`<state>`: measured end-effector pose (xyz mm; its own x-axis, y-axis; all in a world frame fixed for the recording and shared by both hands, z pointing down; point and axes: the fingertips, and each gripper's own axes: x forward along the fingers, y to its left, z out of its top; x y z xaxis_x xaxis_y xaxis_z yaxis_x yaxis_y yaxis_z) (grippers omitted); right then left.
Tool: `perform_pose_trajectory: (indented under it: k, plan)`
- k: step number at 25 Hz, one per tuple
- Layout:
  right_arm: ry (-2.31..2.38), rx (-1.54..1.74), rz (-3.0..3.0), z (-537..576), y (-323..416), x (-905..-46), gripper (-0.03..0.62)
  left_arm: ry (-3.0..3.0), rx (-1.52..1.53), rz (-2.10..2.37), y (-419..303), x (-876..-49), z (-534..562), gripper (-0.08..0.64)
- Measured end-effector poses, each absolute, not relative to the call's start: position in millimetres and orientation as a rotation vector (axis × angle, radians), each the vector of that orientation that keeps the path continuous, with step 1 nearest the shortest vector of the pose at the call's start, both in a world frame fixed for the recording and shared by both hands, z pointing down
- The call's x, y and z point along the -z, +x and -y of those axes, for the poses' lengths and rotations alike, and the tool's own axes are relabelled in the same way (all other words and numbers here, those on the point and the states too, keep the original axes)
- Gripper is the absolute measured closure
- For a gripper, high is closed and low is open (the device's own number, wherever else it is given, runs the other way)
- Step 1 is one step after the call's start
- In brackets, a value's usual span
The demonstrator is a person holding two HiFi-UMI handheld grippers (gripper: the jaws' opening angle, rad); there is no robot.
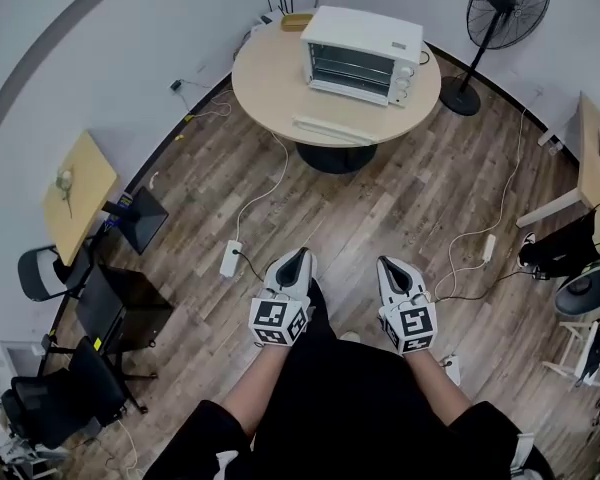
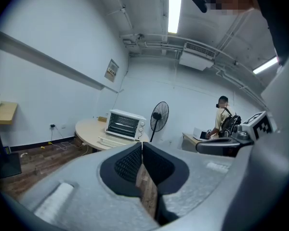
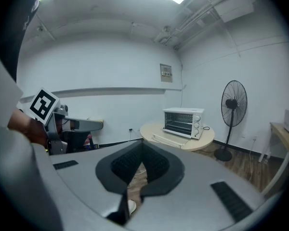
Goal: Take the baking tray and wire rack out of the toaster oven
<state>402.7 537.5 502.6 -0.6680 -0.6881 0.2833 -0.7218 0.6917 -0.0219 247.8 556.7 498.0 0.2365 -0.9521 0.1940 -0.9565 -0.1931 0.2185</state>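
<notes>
Both grippers were held side by side close to the person's body, above the wood floor [image 1: 380, 208]. The left gripper [image 1: 298, 255] had its jaws pressed together on nothing, and so did the right gripper [image 1: 389, 264]. A white power strip [image 1: 230, 258] lay just left of them. Well beyond, the toaster oven [image 1: 362, 54] stood on the round table [image 1: 270, 88], with horizontal bars showing through its front. A pedestal fan [image 1: 502, 13] stood to the table's right.

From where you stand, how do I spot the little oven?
Look for the round wooden table by the white wall. The toaster oven sits on it, near the black standing fan. It is the only white box there, with a glass door and knobs on one side.
</notes>
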Motion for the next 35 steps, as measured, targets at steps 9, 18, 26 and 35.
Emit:
perform_pose_trajectory:
  k: [9, 18, 26, 35]
  plan:
    - [1.122, -0.154, 2.588, -433, 348, -503, 0.594, 2.226, 0.027, 1.731, 182, -500, -438, 0.540]
    - [1.216, -0.224, 2.530, -320, 279, -486, 0.594, 2.281, 0.053, 1.629, 98, -479, -316, 0.540]
    - [1.304, -0.277, 2.414, -278, 257, -501, 0.594, 2.348, 0.056, 1.507, 65, -490, -255, 0.540]
    - [1.300, -0.315, 2.382, -248, 248, -510, 0.594, 2.309, 0.051, 1.492, 61, -504, -224, 0.540]
